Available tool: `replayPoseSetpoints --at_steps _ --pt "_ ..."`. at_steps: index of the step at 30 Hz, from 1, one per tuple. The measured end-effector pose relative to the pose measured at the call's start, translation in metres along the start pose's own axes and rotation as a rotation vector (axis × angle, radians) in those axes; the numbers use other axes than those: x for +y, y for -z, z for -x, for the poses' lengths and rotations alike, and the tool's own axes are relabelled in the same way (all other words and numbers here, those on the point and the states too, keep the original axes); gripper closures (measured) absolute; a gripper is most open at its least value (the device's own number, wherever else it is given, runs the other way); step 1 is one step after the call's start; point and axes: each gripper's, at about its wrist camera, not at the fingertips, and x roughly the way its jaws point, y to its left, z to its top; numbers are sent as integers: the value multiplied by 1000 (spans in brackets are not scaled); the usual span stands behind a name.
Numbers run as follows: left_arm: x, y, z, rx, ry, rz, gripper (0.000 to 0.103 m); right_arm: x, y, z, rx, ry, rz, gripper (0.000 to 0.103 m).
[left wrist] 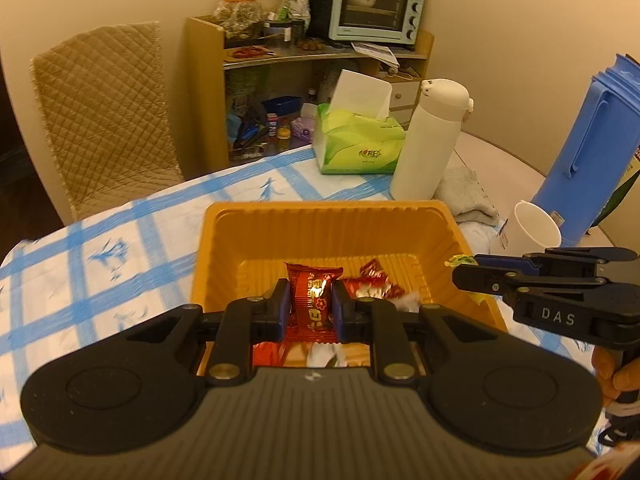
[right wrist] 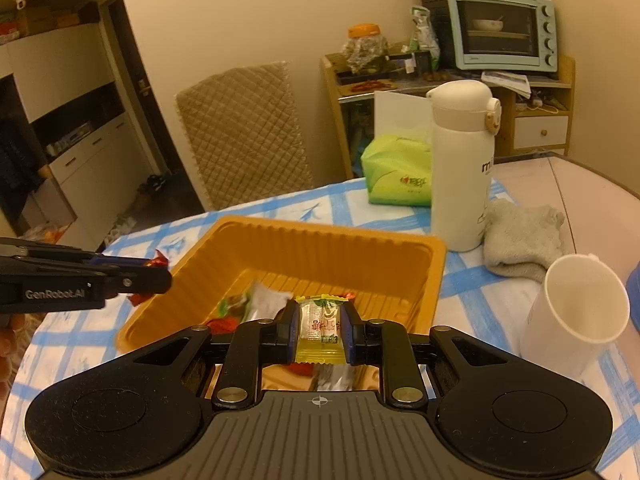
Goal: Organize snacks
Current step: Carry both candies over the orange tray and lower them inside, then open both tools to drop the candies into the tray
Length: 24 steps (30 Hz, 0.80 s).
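Both grippers carry candy over the orange tray [left wrist: 224, 264]: the left gripper [left wrist: 311, 304] pinches a red packet [left wrist: 313, 294], the right gripper [right wrist: 322, 326] a yellow-green sweet [right wrist: 320, 332], so releasing inside the tray's near edge looks next.

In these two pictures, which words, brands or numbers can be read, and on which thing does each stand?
"DAS": side of the right hand-held gripper.
"GenRobot.AI": side of the left hand-held gripper.
"mi", cut off: white bottle.
Red candy wrapper, yellow candy wrapper, green tissue pack: print too blurred to read.
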Motion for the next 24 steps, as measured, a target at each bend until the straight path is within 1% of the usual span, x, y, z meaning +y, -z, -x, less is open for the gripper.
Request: replayPoseSetpoints --at_steps 10,18,24 --pt "-16 -19 -42 17 14 -35 84 -16 -15 -17 -17 21 -25 81" --pt "-22 -28 -64 25 10 -34 84 -25 -15 -24 -18 35 -47 81" --pt "-22 -33 -73 29 2 -29 84 -28 -15 -23 -23 38 -58 81"
